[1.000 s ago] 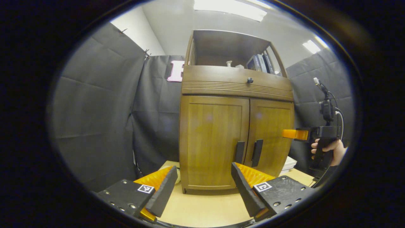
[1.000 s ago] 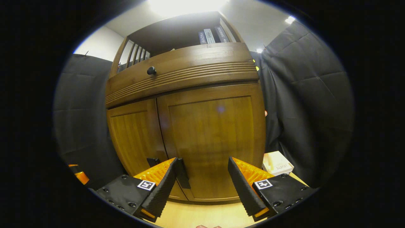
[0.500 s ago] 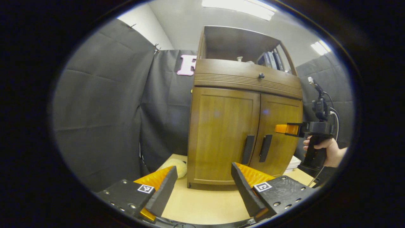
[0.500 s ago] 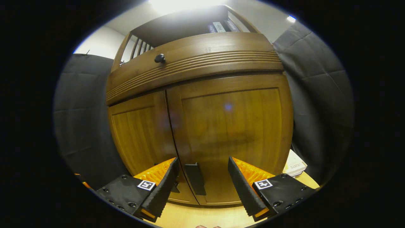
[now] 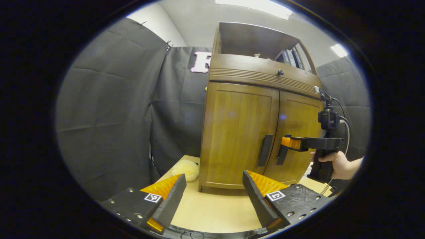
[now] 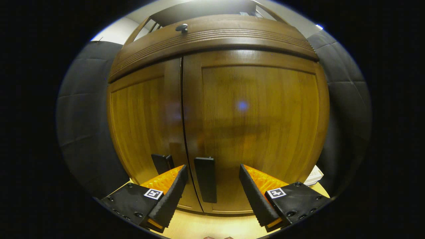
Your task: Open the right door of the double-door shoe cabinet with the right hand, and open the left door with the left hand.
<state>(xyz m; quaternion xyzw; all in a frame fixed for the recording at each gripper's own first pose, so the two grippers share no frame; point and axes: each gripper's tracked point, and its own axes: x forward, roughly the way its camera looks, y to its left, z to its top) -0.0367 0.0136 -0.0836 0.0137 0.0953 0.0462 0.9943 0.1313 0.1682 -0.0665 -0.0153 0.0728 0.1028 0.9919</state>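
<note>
The wooden shoe cabinet has both doors closed. In the left gripper view the left door (image 5: 237, 132) carries a dark handle (image 5: 265, 150), and the right door (image 5: 298, 126) has its own handle (image 5: 281, 157). My left gripper (image 5: 212, 192) is open and well back from the cabinet, with nothing between its fingers. A hand (image 5: 337, 164) holds my right gripper (image 5: 288, 142) close to the right handle. In the right gripper view the right gripper (image 6: 212, 189) is open, and the right door's handle (image 6: 206, 179) stands between its fingers, nearer the left one. The left handle (image 6: 161, 162) is just beside it.
The cabinet stands on a light wooden table (image 5: 215, 212). A pale plush item (image 5: 186, 167) lies by its left foot. A white box (image 6: 313, 174) sits at its right. Above the doors are a drawer with a knob (image 5: 280, 72) and a shelf with books (image 5: 292, 56).
The right gripper has moved in and down toward the right door's handle, which now sits between its fingers. The left gripper has shifted left, so the cabinet sits further right.
</note>
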